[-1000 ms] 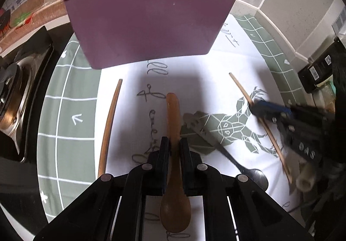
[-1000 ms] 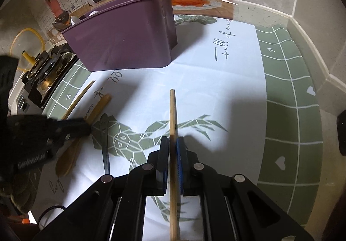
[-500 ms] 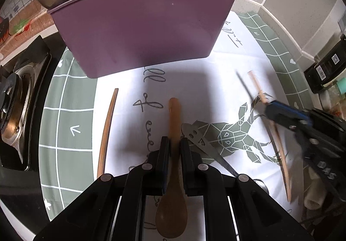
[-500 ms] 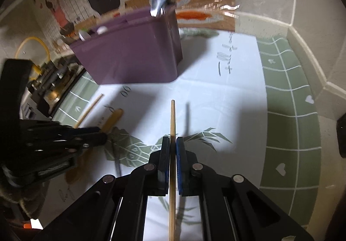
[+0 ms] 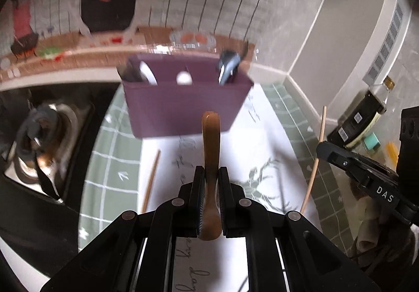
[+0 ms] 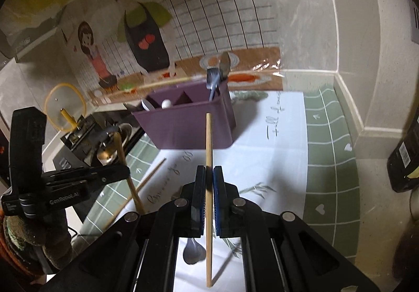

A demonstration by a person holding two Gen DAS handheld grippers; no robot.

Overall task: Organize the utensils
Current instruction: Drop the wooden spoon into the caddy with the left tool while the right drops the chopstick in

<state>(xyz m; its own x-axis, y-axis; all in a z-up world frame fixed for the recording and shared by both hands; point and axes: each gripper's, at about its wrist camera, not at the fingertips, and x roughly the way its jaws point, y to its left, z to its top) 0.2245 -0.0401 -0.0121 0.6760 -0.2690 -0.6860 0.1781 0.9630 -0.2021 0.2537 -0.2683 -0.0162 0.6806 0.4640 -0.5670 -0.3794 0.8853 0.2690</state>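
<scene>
Left gripper of mine clamps brown wooden spoon; right gripper clamps pale wooden chopstick. Both raised before purple plastic utensil caddy on mat.

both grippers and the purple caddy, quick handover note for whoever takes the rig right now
Left gripper: shut on the wooden spoon, lifted off the mat.
Right gripper: shut on one chopstick, raised.
Purple caddy: upright on the placemat, some utensils inside.
Left: both held pieces go in; second chopstick and metal spoon lie on the mat.
</scene>
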